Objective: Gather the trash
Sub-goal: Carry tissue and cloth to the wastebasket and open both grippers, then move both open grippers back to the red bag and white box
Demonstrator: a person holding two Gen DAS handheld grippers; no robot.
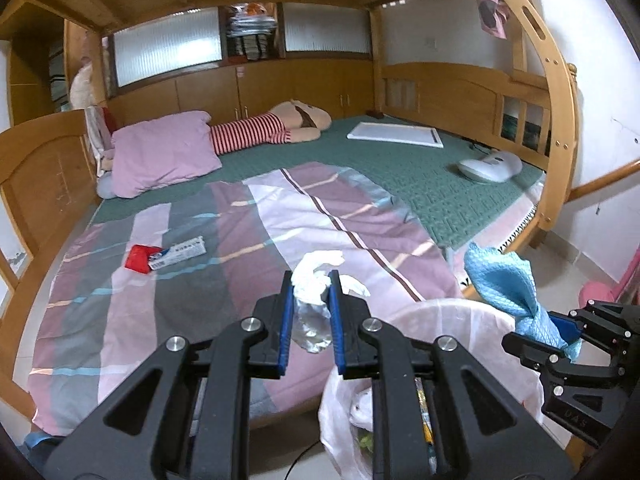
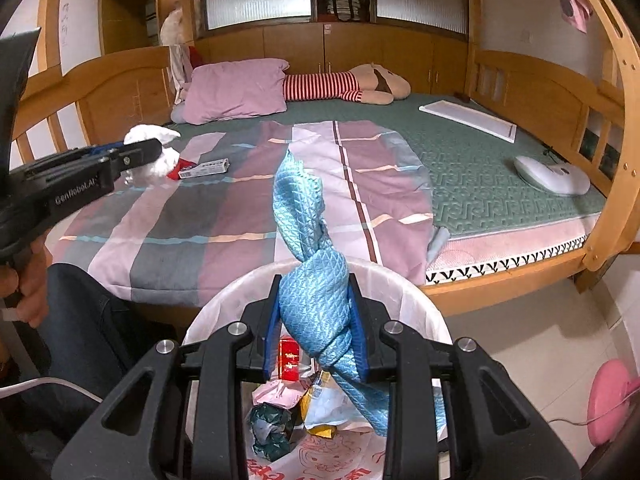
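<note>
My left gripper [image 1: 311, 285] is shut on a crumpled white tissue wad [image 1: 316, 276], held above the bed's front edge, left of the bin; it also shows in the right wrist view [image 2: 154, 151]. My right gripper [image 2: 316, 300] is shut on a twisted blue cloth [image 2: 310, 240], held over the white-lined trash bin [image 2: 404, 284]; the cloth also shows in the left wrist view [image 1: 504, 284]. The bin [image 1: 460, 312] holds several wrappers and a red box [image 2: 289, 364]. A red packet [image 1: 138, 258] and a white box [image 1: 180, 254] lie on the striped sheet.
The bed carries a pink pillow [image 1: 164, 152], a striped plush toy [image 1: 280, 128], a white board [image 1: 396, 134] and a white device [image 1: 490, 166]. A wooden bunk ladder [image 1: 552, 120] stands at the right. A pink object [image 2: 610, 404] sits on the floor.
</note>
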